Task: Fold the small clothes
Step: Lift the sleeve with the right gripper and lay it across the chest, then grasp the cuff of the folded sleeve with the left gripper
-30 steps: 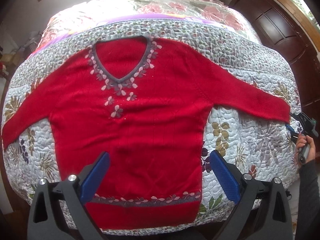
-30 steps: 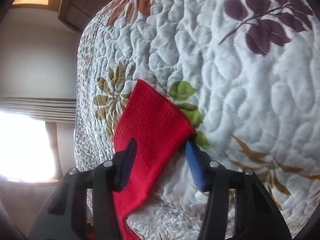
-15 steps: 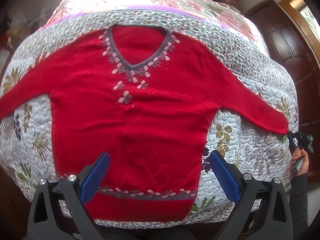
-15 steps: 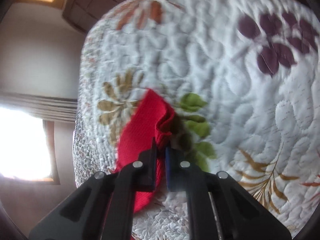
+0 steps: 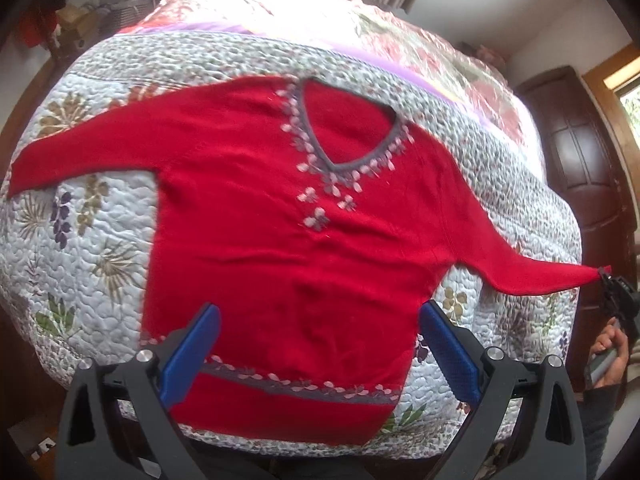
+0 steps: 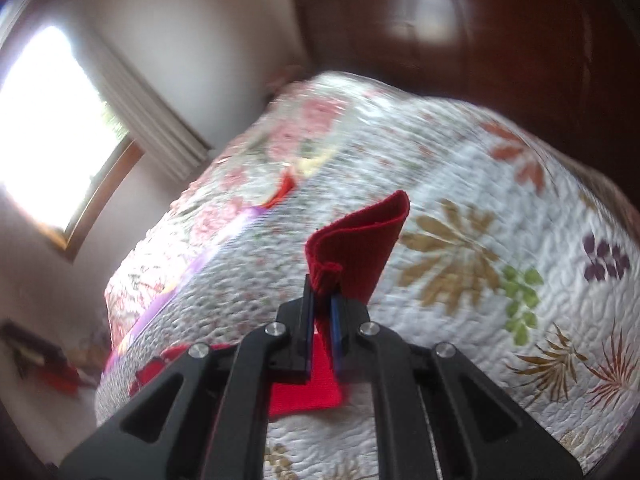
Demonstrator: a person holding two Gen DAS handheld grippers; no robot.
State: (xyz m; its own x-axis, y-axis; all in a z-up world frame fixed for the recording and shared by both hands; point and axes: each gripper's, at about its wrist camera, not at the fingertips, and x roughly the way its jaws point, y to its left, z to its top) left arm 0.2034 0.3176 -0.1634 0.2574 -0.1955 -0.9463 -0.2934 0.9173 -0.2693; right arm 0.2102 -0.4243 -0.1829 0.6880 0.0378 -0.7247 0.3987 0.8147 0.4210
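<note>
A red V-neck sweater [image 5: 280,240] with a grey flowered neckline lies face up on a quilted bed. My left gripper [image 5: 318,354] hovers open over its lower hem, blue pads wide apart, nothing between them. The sweater's right sleeve [image 5: 532,276] stretches out to the bed's right side, where my right gripper [image 5: 608,280] pinches its cuff, lifted off the quilt. Close up in the right wrist view, the right gripper [image 6: 322,300] is shut on the folded red cuff [image 6: 360,240]. The left sleeve [image 5: 80,148] lies flat, spread to the left.
The floral quilt [image 5: 100,240] covers the whole bed, with a pink flowered cover [image 5: 280,12] beyond the collar. A dark wooden wardrobe [image 5: 588,152] stands to the right. A hand [image 5: 608,352] holds the right gripper's handle. A bright window [image 6: 52,120] is behind the bed.
My right gripper closed on the cuff and has raised it off the quilt, pulling the sleeve tip up. The left gripper has swung rightward over the hem, still open.
</note>
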